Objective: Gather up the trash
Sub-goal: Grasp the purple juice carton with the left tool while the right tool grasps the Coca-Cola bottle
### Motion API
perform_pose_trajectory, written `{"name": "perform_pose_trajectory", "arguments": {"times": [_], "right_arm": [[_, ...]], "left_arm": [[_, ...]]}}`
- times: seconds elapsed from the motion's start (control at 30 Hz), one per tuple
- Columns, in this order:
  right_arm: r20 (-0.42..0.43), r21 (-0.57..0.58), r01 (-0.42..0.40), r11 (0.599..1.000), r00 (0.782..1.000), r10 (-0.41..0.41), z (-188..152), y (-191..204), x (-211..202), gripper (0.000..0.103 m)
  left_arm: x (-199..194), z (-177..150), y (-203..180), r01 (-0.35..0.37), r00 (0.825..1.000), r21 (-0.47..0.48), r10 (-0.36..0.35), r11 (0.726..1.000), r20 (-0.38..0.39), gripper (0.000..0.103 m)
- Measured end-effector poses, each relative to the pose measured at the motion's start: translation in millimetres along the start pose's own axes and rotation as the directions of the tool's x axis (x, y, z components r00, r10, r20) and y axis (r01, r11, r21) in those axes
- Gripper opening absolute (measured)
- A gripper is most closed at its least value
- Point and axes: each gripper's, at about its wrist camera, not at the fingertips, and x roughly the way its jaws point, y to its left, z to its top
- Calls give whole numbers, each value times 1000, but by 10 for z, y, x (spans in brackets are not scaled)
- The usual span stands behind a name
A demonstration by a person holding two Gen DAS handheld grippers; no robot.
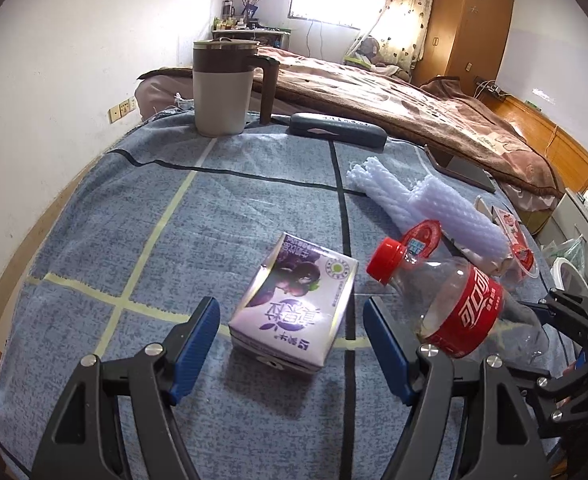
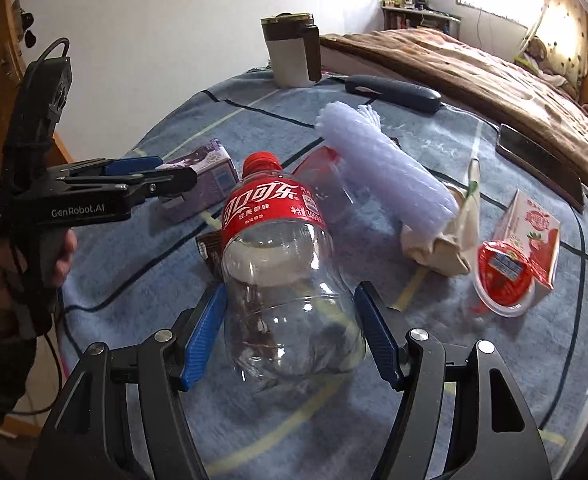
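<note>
- Blue checked cloth (image 1: 134, 220) covers the table where the trash lies, a bed behind it.
- Nearest, the right gripper (image 2: 290, 336) straddles the clear base of the empty cola bottle (image 2: 274, 240), jaws spread, pads apparently not yet pressing.
- Thin plastic looks light, slick and easily crushed; the labelled waist seems the firmer hold.
- Left gripper (image 1: 292, 340) hangs open around the purple carton (image 1: 294, 304), which looks light and dentable.
- Farther off: foam netting (image 2: 389, 172), red carton (image 2: 529, 236).
</note>
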Motion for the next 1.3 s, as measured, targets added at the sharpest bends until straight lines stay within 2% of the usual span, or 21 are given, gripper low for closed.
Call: {"name": "perform_pose_trajectory", "arguments": {"times": [0.1,0.23,0.4,0.53,0.57,0.63,0.83,1.3], "right_arm": [[5,7,-2,1000,1000,2,32,21,51,68],[16,60,-6,998,1000,6,27,-29,24,68],[63,113,45,993,997,-52,-14,-97,-89,66],[74,135,57,989,995,-68,-69,-131,-138,66],[75,140,57,989,995,-68,-78,-129,-142,66],[74,143,58,988,995,-69,-101,-126,-156,65],[90,168,84,982,991,-100,-220,-130,-268,65],[201,267,51,962,974,-107,-485,-156,-632,64]], "left_arm": [[38,23,25,9,1000,2,-9,1000,-5,76],[152,20,46,-5,999,5,5,1000,-52,76],[202,11,32,16,998,3,-16,1000,-61,76],[206,3,-26,15,999,25,-14,1000,-48,75],[212,2,-30,13,999,20,-12,1000,-48,68],[222,1,-36,22,998,12,-21,1000,-53,63],[161,-33,-84,28,999,8,-28,1000,-30,62],[-198,-136,-290,68,997,1,-68,998,27,62]]}}
